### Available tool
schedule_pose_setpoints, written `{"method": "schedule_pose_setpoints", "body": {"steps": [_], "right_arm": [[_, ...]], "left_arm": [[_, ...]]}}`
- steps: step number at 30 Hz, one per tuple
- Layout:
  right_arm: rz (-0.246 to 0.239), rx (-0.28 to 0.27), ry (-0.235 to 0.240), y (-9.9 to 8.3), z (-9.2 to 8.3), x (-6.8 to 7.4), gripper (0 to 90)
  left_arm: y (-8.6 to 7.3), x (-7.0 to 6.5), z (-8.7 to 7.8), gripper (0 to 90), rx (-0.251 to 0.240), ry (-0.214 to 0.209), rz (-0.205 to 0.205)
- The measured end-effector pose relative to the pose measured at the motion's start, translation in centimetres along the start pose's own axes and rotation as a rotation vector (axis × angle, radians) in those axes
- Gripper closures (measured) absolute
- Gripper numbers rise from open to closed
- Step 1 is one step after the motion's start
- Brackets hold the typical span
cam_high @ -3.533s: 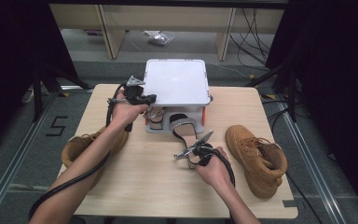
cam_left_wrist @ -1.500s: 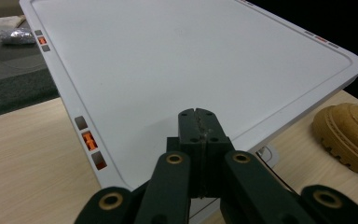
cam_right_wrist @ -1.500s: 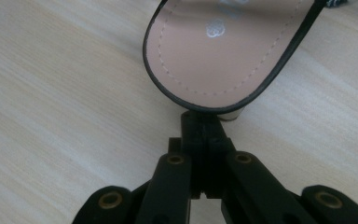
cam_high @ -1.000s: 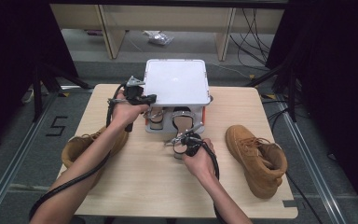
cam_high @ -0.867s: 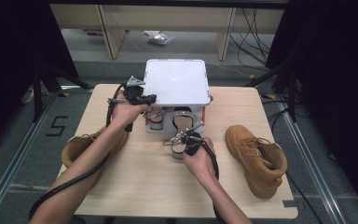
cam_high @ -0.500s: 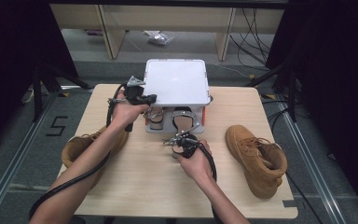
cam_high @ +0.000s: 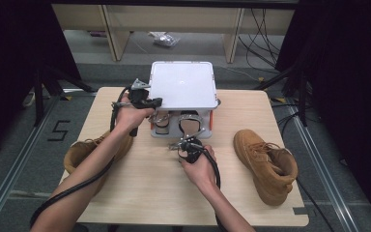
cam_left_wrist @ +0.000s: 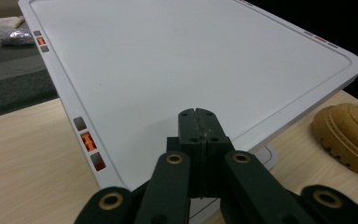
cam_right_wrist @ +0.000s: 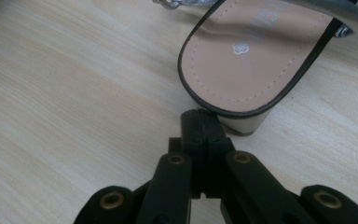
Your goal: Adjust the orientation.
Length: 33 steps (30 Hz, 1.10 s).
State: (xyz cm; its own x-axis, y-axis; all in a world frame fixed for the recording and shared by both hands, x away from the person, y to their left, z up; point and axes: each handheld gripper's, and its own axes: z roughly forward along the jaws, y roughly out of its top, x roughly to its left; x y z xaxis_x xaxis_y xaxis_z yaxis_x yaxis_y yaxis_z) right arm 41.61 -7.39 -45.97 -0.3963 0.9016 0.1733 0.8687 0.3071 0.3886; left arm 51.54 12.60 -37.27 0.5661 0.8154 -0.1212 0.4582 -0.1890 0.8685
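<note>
Sandal heel toward right gripper

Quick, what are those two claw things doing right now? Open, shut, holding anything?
Left gripper: shut, holding nothing, its tips over the white lid.
Right gripper: shut, holding nothing, its tips at the heel of the sandal.

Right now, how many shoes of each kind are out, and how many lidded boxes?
Tan suede lace-up boots: 2
Silver-strapped beige-insole sandals: 2
White flat-lidded plastic box: 1
Total: 5
</note>
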Motion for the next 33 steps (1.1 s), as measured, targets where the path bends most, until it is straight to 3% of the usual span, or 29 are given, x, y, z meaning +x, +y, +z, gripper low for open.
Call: {"method": "schedule_pose_setpoints", "body": {"steps": [2,7,8,13,16,17,20,21,24,25,26,27,30,33], "right_arm": [[-0.025,-0.016,-0.003,0.2,0.0,-0.2,90.0],[-0.022,-0.039,0.001,0.4,0.0,-0.4,90.0],[-0.003,-0.041,0.000,0.5,-0.1,-0.3,90.0],[-0.038,-0.091,-0.019,1.2,-0.3,-0.7,90.0],[-0.021,-0.092,-0.021,1.5,-0.6,-0.5,90.0],[-0.048,-0.111,-0.036,1.7,-0.6,-0.8,90.0],[-0.043,-0.115,-0.052,2.0,-0.7,-0.8,90.0],[-0.042,-0.139,-0.045,2.4,-0.8,-0.7,90.0],[-0.058,-0.147,-0.058,2.7,-0.9,-0.7,90.0],[-0.024,-0.145,-0.059,2.9,-0.9,-0.6,90.0],[-0.024,-0.145,-0.059,2.9,-0.9,-0.6,90.0],[-0.048,-0.165,-0.066,3.1,-0.8,-0.9,90.0],[-0.059,-0.167,-0.070,3.1,-0.7,-1.0,90.0],[-0.040,-0.163,-0.074,3.3,-0.6,-1.0,90.0]], "left_arm": [[0.0,-0.1,0.1,89.9,-0.009,0.000,-0.009],[0.0,0.0,0.0,89.9,-0.001,-0.002,-0.003],[0.0,0.0,0.0,89.9,-0.001,-0.001,-0.003],[0.0,0.0,0.0,89.9,0.000,-0.002,-0.003],[0.0,0.0,0.0,89.9,0.005,0.004,-0.001],[0.0,0.0,0.0,89.9,0.005,0.003,-0.001],[0.0,0.0,0.0,89.9,0.005,0.003,0.000],[0.0,0.0,0.0,89.9,0.005,0.002,0.000],[0.0,0.0,0.0,89.9,0.005,0.002,0.000],[0.0,0.0,0.0,89.9,0.001,-0.001,-0.002],[0.0,0.0,0.0,89.9,0.001,-0.001,-0.002],[0.0,0.0,0.0,89.9,0.002,-0.002,-0.001],[0.0,0.0,0.0,89.9,0.002,-0.003,-0.001],[0.0,0.0,0.0,89.9,0.000,-0.004,-0.002]]}}
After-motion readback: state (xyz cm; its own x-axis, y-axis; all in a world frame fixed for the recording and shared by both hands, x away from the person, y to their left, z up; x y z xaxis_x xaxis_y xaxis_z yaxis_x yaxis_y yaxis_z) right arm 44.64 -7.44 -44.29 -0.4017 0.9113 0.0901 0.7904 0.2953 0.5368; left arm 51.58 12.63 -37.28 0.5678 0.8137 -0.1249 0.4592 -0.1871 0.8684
